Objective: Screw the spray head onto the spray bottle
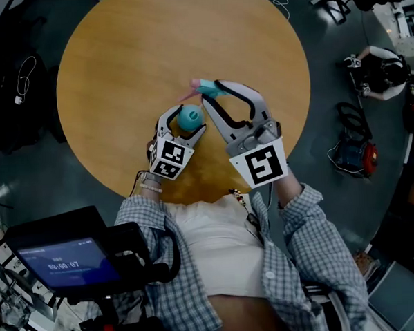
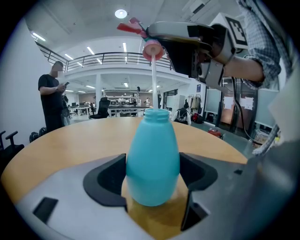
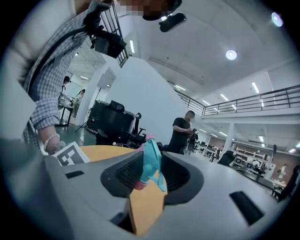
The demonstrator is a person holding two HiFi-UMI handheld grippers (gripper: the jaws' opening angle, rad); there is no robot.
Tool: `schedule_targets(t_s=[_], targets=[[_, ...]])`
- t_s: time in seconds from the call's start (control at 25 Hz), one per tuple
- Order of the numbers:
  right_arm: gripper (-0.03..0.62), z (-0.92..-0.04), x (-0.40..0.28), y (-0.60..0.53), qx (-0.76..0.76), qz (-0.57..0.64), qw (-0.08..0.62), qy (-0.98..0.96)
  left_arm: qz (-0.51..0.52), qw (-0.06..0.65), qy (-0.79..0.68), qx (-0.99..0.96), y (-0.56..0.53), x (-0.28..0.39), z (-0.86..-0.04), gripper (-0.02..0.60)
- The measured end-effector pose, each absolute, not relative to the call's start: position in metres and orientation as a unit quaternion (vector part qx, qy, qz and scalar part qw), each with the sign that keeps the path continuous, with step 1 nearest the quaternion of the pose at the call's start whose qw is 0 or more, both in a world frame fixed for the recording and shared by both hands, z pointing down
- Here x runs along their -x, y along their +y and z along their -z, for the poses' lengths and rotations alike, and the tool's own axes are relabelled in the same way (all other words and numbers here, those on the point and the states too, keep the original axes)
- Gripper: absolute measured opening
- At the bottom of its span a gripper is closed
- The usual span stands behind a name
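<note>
Checked blue-white shirt (image 1: 315,239) over a white tee (image 1: 221,243) — pale bracelet (image 1: 151,188) just behind the left gripper (image 1: 189,121), grey with a black-and-white marker cube (image 1: 169,159).

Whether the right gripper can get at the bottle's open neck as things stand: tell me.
Probably yes. The left gripper clamps the bottle at its body, leaving the neck bare, and the right gripper holds the spray head above it, dip tube reaching its mouth.

Spray bottle (image 2: 152,161) upright on table (image 1: 119,76), near the near edge, clamped between left gripper (image 1: 186,121) jaws. Spray head (image 2: 149,37) above bottle, clamped in right gripper (image 1: 213,92) jaws, tube (image 2: 153,82) reaching down to bottle mouth. Right gripper just right of left. Standing person (image 2: 50,98) beyond table's far edge.
</note>
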State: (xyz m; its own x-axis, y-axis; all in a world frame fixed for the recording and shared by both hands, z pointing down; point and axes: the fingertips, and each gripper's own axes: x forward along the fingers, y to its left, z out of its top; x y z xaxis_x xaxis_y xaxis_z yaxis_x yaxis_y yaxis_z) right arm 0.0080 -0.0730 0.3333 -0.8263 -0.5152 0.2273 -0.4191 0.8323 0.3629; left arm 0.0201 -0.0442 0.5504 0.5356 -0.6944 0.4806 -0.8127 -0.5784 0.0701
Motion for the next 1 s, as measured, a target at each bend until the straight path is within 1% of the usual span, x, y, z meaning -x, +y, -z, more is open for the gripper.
schedule_targets(t_s=[0.08,0.24,0.36,1.0], targets=[[0.117,-0.355,-0.003,-0.065,-0.247,0.158,0.182,-0.939,-0.205,0.144,-0.435,-0.865,-0.044,-0.021,-0.550,0.365],[0.117,-0.388,0.010,-0.049,-0.238,0.206,0.208,-0.926,-0.205,0.144,-0.436,-0.865,-0.044,-0.020,-0.550,0.365],[0.117,-0.408,0.013,-0.041,-0.233,0.221,0.226,-0.920,-0.205,0.143,-0.435,-0.865,-0.043,-0.021,-0.549,0.366],[0.112,-0.419,0.016,-0.027,-0.250,0.245,0.238,-0.906,-0.203,0.146,-0.441,-0.862,-0.043,-0.017,-0.549,0.365]])
